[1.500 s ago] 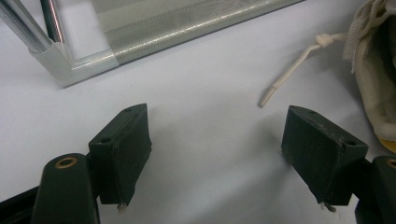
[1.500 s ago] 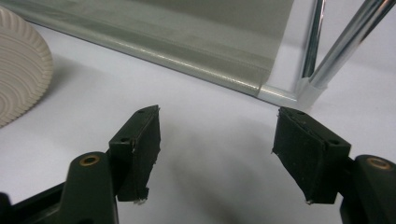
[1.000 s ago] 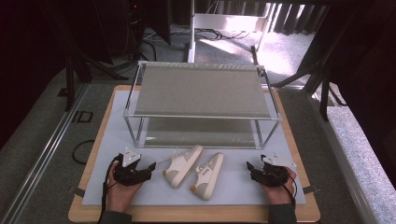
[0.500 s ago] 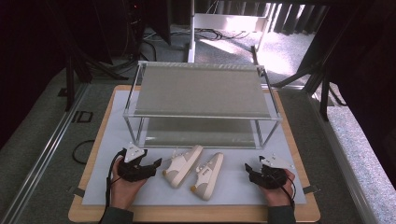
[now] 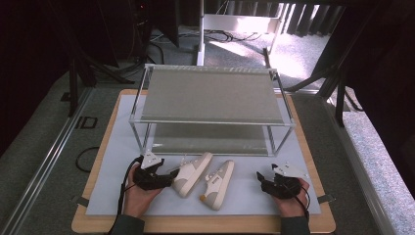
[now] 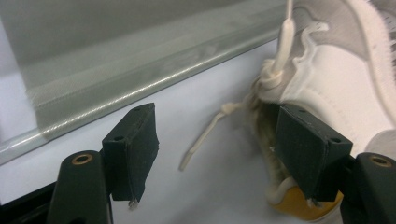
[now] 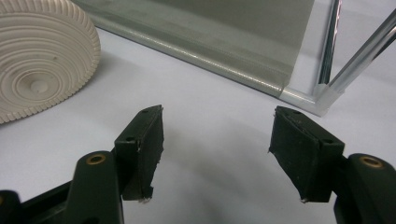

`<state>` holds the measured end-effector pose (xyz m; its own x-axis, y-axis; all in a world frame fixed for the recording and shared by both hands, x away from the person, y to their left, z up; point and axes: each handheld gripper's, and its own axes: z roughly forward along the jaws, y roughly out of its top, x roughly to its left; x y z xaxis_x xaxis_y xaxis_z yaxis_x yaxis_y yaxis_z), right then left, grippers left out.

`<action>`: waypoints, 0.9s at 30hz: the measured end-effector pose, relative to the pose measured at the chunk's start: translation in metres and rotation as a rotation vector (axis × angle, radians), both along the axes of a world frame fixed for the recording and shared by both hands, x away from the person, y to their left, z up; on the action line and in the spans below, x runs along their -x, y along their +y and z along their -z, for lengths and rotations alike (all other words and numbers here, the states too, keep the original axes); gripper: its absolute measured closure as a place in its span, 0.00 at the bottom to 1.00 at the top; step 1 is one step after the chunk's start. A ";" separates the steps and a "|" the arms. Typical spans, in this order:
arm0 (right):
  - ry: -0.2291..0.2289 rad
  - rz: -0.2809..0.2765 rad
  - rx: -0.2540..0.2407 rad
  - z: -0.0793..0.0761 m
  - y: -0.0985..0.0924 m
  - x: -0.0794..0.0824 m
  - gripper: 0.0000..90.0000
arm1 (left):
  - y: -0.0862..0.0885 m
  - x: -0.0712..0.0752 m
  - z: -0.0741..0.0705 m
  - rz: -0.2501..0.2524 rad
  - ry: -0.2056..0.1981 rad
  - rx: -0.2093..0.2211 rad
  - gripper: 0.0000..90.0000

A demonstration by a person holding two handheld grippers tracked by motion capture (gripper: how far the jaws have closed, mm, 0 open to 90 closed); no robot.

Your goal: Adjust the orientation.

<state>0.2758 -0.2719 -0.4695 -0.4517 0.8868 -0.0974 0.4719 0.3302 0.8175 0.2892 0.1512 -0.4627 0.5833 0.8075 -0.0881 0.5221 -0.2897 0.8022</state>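
Change: the left gripper (image 5: 169, 177) has been brought right, up to the heel of the left shoe (image 5: 192, 173); the right gripper (image 5: 264, 180) has barely shifted.
Left gripper: jaws spread wide, nothing gripped; one jaw sits at the heel collar.
Right gripper: jaws wide apart, empty, well clear of the right shoe (image 5: 218, 178).
Shoes: on the white mat (image 5: 112, 161), before the rack (image 5: 210, 95).
Handling: judged light, soft-walled; best taken at the padded heel collar.

The left gripper (image 6: 212, 154) has its jaws spread wide. The right jaw sits against a white shoe's (image 6: 336, 88) heel. A loose lace (image 6: 205, 137) lies between them.
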 end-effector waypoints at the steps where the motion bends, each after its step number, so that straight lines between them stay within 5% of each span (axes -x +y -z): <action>1: 0.001 0.000 0.001 0.000 0.000 0.000 0.38 | -0.001 0.000 -0.001 0.000 -0.002 0.000 0.33; 13: -0.001 -0.002 0.015 0.001 0.002 0.000 0.38 | -0.012 0.005 -0.010 0.050 -0.030 0.003 0.33; 19: 0.000 -0.006 0.017 0.001 0.003 0.001 0.38 | -0.012 0.005 -0.011 0.072 -0.011 0.030 0.40; 27: -0.008 -0.018 0.021 0.000 0.004 0.001 0.38 | -0.023 0.013 -0.018 0.097 -0.043 -0.004 0.40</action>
<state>0.2748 -0.2679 -0.4699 -0.4664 0.8765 -0.1192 0.4594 0.3551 0.8141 0.2765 0.1282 -0.4449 0.6620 0.7473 -0.0580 0.4564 -0.3405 0.8221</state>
